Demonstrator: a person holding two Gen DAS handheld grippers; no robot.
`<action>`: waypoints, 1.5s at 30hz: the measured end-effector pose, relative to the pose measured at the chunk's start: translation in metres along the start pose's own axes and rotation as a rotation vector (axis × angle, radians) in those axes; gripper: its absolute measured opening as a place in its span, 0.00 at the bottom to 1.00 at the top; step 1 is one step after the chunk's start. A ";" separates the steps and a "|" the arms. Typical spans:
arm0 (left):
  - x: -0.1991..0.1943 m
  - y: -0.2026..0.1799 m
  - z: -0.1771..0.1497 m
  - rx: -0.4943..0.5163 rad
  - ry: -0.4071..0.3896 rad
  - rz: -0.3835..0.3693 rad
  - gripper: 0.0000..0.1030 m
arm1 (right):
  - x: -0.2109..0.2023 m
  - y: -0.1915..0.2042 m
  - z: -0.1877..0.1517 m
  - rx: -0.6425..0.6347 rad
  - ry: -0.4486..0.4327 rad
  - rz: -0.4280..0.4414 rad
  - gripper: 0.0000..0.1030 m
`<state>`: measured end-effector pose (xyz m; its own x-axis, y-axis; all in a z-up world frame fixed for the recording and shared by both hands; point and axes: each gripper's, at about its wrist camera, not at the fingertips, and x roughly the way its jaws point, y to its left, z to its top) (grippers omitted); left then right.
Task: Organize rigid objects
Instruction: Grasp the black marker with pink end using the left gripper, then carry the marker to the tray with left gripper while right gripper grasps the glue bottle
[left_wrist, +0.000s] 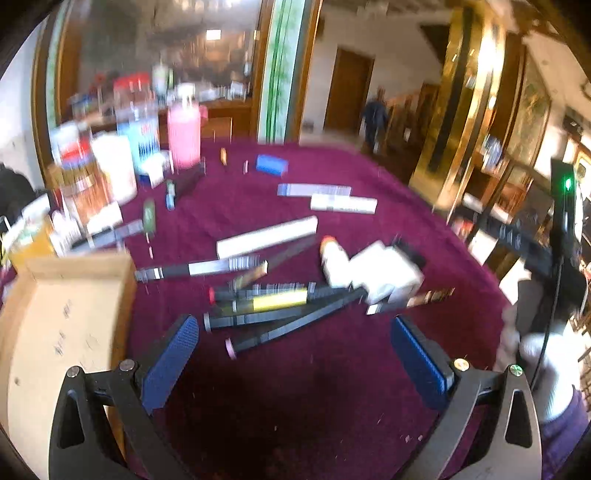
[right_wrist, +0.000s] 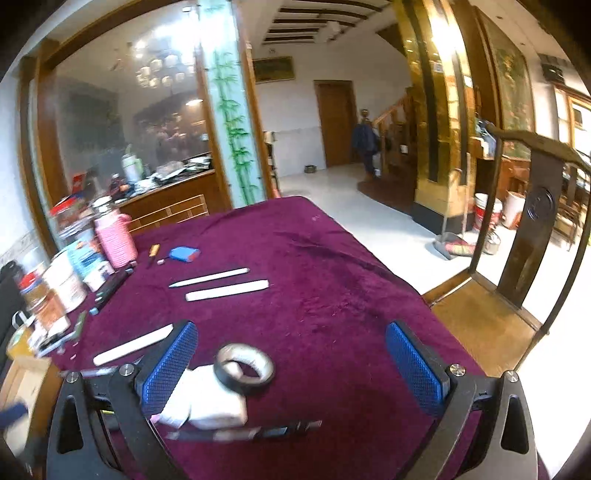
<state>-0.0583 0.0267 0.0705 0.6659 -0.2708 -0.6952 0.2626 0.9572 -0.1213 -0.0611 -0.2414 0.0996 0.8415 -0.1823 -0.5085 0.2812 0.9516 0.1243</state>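
the left gripper (left_wrist: 291, 354) is held with jaws wide apart and empty. the pile of dark pens (left_wrist: 273, 306) lies just ahead, long axis across the jaws. the right gripper (right_wrist: 291, 358), jaws apart, is over the tape roll (right_wrist: 244, 367) near the worktop (right_wrist: 332, 280) edge.

Maroon tablecloth (right_wrist: 314, 258), pink ribbed bottle (right_wrist: 115, 240), blue box (right_wrist: 183, 254), possibly yellow-banded pen (left_wrist: 277, 300)

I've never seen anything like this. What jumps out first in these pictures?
The deep purple velvet tablecloth fills both views. A jumble of black pens lies ahead of the left gripper's open blue fingers. A black roll of tape on a white box sits between the right gripper's fingers.
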 end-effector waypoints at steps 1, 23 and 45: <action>0.009 -0.002 -0.002 0.002 0.047 0.019 1.00 | 0.008 -0.001 -0.002 0.004 -0.001 -0.014 0.99; 0.072 -0.050 -0.011 0.247 0.261 -0.039 0.49 | 0.036 -0.036 -0.013 0.137 0.176 0.070 0.99; 0.064 -0.039 -0.020 0.090 0.246 -0.068 0.26 | 0.042 -0.035 -0.015 0.135 0.206 0.048 0.99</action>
<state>-0.0403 -0.0257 0.0169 0.4572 -0.2910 -0.8404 0.3699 0.9216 -0.1179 -0.0422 -0.2784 0.0614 0.7477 -0.0698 -0.6604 0.3138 0.9136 0.2587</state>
